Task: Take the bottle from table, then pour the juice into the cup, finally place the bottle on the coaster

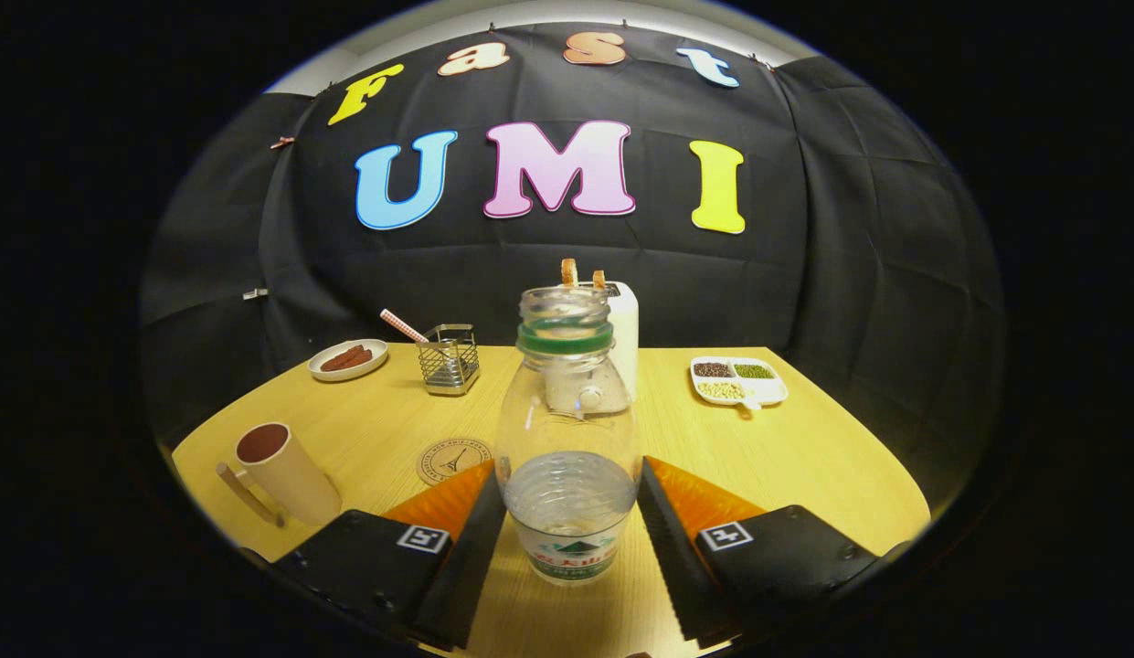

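- A black cloth wall closes off the back of the booth, and a pale wooden table [804, 457] spreads out in front of it.
- The bottle [567, 429] — clear plastic, uncapped, with a green ring at the neck and a label low on its body — stands upright between the two fingers of the tongs [567, 535].
- The tongs are drawn in narrow around the lower body of the bottle; both fingers look to be pressing against its sides, one on each flank.
- Just beyond the left finger lies the round coaster [452, 460], flat on the table, partly hidden by that finger.
- Further left, near the table's edge, sits the cup [288, 471] — tan, with a handle, a dark inside showing at its mouth.
- Directly behind the bottle stands a white toaster [621, 343] with two slices of toast poking up.
- To the left of the toaster: a wire holder [449, 358] with a striped straw leaning out, then a small plate [348, 360] of brown pieces.
- To the right of the toaster: a divided white dish [738, 380] holding beans in separate compartments.
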The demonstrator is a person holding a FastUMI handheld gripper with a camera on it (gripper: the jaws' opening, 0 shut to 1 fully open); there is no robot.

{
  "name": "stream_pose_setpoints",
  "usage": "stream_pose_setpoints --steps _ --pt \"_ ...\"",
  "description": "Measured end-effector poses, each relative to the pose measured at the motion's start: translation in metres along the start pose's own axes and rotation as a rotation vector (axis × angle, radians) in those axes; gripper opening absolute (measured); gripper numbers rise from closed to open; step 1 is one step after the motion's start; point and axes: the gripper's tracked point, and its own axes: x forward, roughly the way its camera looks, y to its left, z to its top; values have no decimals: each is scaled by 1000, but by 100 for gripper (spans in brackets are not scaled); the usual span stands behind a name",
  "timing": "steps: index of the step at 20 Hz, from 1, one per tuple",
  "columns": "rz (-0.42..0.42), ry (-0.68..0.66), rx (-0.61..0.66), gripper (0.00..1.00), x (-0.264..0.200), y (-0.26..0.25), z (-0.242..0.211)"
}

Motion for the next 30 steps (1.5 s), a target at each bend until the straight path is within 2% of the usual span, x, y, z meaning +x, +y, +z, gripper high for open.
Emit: stream_pose_setpoints --steps 1,5,8,17,23,27,30 --pt "4 -1 -8 80 0 0 -1" --pt "21 -2 -33 79 1 1 0" --pt "2 8 -71 74 3 -5 1" --pt "34 -66 -180 74 1 6 48" --pt "125 -14 -198 74 -3 41 66" --pt "131 -5 -246 74 -5 53 81" --pt "112 -16 -370 74 -7 63 87"
